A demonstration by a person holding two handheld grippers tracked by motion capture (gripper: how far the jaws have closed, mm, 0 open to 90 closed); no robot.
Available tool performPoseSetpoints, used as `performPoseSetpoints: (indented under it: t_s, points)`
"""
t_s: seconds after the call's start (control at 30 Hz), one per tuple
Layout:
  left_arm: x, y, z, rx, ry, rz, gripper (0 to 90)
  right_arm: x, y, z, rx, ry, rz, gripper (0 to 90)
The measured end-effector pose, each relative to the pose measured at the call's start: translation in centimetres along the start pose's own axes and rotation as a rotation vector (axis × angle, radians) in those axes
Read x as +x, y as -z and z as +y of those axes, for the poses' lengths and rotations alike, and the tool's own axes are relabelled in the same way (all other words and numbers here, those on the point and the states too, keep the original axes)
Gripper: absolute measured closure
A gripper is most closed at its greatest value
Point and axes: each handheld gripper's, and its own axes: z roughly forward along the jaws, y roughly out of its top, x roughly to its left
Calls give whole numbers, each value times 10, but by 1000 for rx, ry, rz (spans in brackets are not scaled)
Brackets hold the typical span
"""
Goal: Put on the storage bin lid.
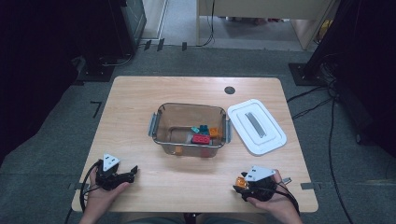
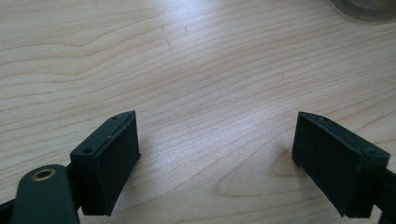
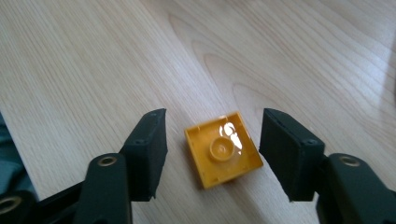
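A small yellow-orange brick [image 3: 223,151] lies upside down on the wooden table, hollow side up. My right gripper [image 3: 212,149] stands around it with a jaw on each side. A gap shows at the left jaw, and the right jaw is very near the brick's edge. In the high view that brick [image 1: 241,182] sits at the tips of the right gripper [image 1: 238,185], near the table's front right edge. My left gripper [image 1: 134,171] rests at the front left, held by a hand. Its jaws [image 2: 215,154] are wide open over bare wood with nothing between them.
A clear plastic bin [image 1: 159,116] stands mid-table holding a red brick [image 1: 200,138], a teal brick [image 1: 204,129] and an orange brick [image 1: 214,132]. Its white lid [image 1: 256,126] lies to the right. A round cable hole [image 1: 229,90] is at the back.
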Motion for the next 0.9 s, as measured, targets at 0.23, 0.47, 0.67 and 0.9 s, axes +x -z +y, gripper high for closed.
performPoseSetpoints:
  t_s: [0.23, 0.47, 0.67, 0.9]
  points:
    - [0, 0, 0, -1, -1, -1, 147, -4, -2, -6, 8, -15, -20, 545]
    - [0, 0, 0, -1, -1, -1, 147, -4, -5, 0, 11, -56, -25, 600]
    - [0, 0, 0, -1, -1, -1, 147, -5, -6, 2, 17, -76, -19, 602]
    - [0, 0, 0, 0, -2, -1, 147, -11, 2, 10, -23, -136, -16, 602]
